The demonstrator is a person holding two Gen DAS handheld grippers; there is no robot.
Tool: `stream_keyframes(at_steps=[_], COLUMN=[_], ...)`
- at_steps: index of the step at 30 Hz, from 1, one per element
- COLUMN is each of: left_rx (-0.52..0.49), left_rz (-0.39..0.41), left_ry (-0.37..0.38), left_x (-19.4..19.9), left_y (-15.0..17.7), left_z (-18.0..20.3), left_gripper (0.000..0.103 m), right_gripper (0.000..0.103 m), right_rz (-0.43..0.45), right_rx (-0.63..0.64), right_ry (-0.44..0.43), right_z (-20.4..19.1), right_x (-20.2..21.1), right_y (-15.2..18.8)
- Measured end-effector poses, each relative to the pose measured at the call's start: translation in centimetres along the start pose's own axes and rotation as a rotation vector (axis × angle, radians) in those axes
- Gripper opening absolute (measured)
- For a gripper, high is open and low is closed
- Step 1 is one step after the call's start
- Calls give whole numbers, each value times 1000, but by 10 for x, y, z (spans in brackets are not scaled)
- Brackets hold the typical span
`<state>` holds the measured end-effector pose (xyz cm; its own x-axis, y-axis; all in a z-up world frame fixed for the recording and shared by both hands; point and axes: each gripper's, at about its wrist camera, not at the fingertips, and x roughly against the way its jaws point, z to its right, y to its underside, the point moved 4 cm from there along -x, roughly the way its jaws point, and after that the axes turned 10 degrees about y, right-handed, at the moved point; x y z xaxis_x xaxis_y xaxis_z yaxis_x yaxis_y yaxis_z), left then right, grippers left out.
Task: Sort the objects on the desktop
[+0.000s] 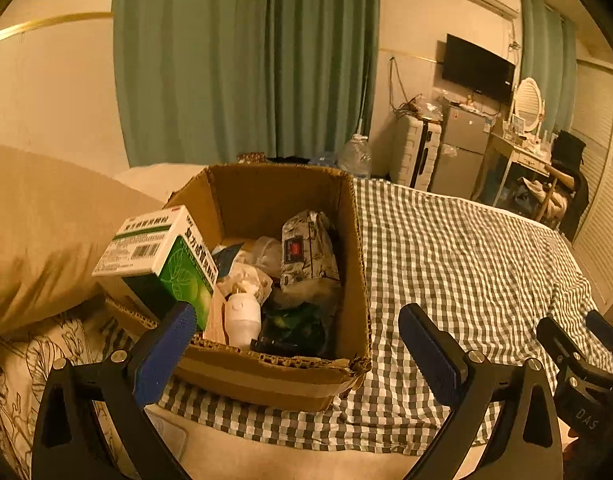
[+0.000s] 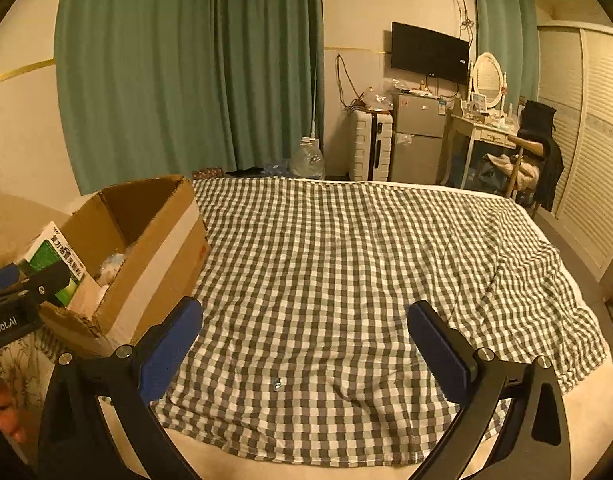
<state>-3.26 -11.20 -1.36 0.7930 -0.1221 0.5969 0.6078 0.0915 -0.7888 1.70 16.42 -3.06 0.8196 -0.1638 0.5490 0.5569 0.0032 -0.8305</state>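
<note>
An open cardboard box (image 1: 358, 280) stands on the checked cloth (image 1: 466, 264). Inside lie a white bottle (image 1: 242, 318), a patterned packet (image 1: 308, 248), a dark green packet (image 1: 294, 328) and crumpled wrappers. A green-and-white medicine box (image 1: 162, 252) rests tilted at the carton's near left corner. My left gripper (image 1: 298, 344) hovers open in front of the carton, its left fingertip just under the medicine box, nothing clamped. My right gripper (image 2: 306, 348) is open over bare cloth (image 2: 346, 260), to the right of the carton (image 2: 146, 248). A small metal piece (image 2: 277, 384) lies between its fingers.
A tan pillow (image 1: 38, 240) and a floral sheet (image 1: 10, 360) lie left of the carton. Beyond the bed stand green curtains (image 2: 186, 72), a water jug (image 2: 306, 158), a suitcase (image 2: 370, 146), a small fridge (image 2: 418, 136) and a dressing table (image 2: 486, 128).
</note>
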Motion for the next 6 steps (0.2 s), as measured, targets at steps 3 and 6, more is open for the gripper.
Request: stream_keyframes(at_steps=[3, 6], left_rx=[42, 44], left_rz=[2, 5], left_ry=[41, -1], left_x=[3, 6], left_y=[1, 0], left_z=[-4, -4], left_gripper=[103, 103], right_gripper=[103, 103], right_rz=[-12, -29], right_rx=[1, -1], right_ry=[0, -5], right_z=[-1, -1], right_x=[-2, -5], right_y=[2, 4])
